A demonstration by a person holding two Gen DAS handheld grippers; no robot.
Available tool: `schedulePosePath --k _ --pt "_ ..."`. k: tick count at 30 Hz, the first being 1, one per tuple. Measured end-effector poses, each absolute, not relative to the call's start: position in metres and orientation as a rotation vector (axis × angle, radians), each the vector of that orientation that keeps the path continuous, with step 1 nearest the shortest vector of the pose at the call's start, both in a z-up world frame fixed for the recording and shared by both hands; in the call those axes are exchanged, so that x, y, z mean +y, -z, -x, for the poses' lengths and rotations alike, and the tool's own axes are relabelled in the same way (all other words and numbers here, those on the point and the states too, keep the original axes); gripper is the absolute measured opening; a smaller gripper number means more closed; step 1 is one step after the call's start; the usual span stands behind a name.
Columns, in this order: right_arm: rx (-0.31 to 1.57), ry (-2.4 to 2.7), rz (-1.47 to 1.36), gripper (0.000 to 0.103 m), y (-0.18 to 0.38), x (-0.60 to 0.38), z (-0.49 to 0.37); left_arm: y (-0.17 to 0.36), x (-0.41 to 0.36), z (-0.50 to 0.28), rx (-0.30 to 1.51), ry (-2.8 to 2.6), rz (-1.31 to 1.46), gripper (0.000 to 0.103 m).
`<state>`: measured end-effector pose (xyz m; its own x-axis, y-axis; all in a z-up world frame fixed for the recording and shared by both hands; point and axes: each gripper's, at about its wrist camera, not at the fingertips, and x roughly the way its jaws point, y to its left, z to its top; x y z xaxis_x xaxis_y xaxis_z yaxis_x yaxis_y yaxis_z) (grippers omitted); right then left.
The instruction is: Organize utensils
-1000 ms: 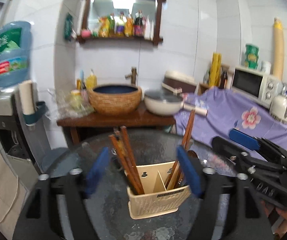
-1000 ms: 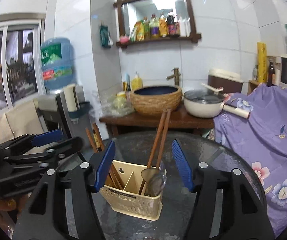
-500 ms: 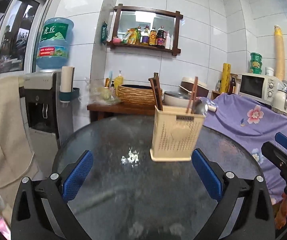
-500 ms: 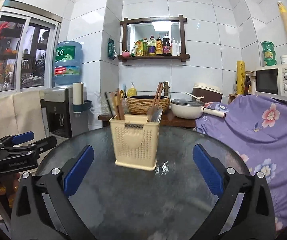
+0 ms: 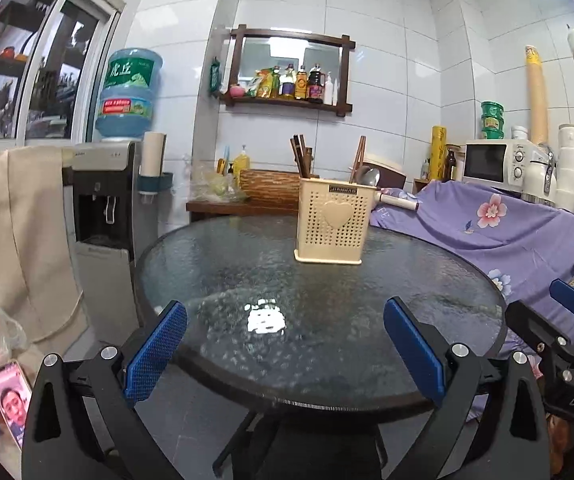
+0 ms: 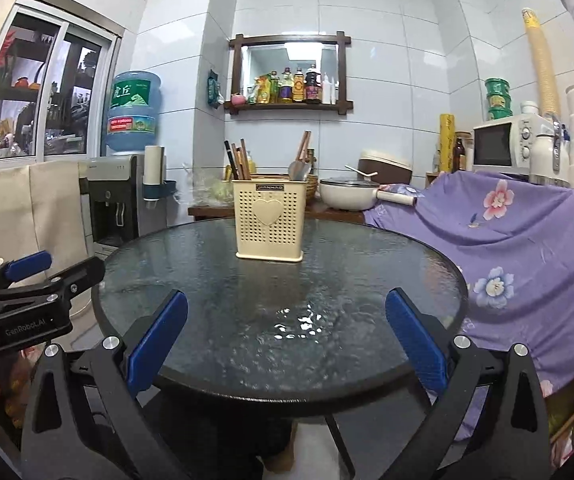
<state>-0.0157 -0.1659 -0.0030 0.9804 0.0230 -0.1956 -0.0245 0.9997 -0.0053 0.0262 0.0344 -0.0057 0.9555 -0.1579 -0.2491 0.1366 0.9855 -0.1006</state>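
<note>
A cream perforated utensil holder [image 5: 331, 220] with a heart on its front stands upright on the round dark glass table [image 5: 227, 280]; it also shows in the right wrist view [image 6: 270, 220]. Dark wooden chopsticks [image 6: 239, 160] stick up from its left side, and wooden-handled utensils with a metal spoon [image 6: 299, 168] from its right side. My left gripper [image 5: 285, 354] is open and empty at the table's near edge. My right gripper [image 6: 285, 350] is open and empty, also at the near edge, well short of the holder.
A water dispenser [image 5: 107, 200] stands left of the table. A purple floral cloth [image 6: 507, 232] covers furniture to the right, with a microwave [image 6: 507, 144] behind. A wooden side table [image 6: 327, 210] holds a basket and a pan.
Both grippers have pulled back and down from above the holder to the table's near edge. The holder now stands far off, seen from the side. Both grippers stay open.
</note>
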Motion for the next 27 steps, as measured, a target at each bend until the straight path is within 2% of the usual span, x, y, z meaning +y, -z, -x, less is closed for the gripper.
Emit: schedulePosePath --k 27 --pt "0.202 -0.026 -0.020 0.097 -0.004 -0.170 0.016 0.009 0.026 -0.015 0.253 0.166 0.026 0.096"
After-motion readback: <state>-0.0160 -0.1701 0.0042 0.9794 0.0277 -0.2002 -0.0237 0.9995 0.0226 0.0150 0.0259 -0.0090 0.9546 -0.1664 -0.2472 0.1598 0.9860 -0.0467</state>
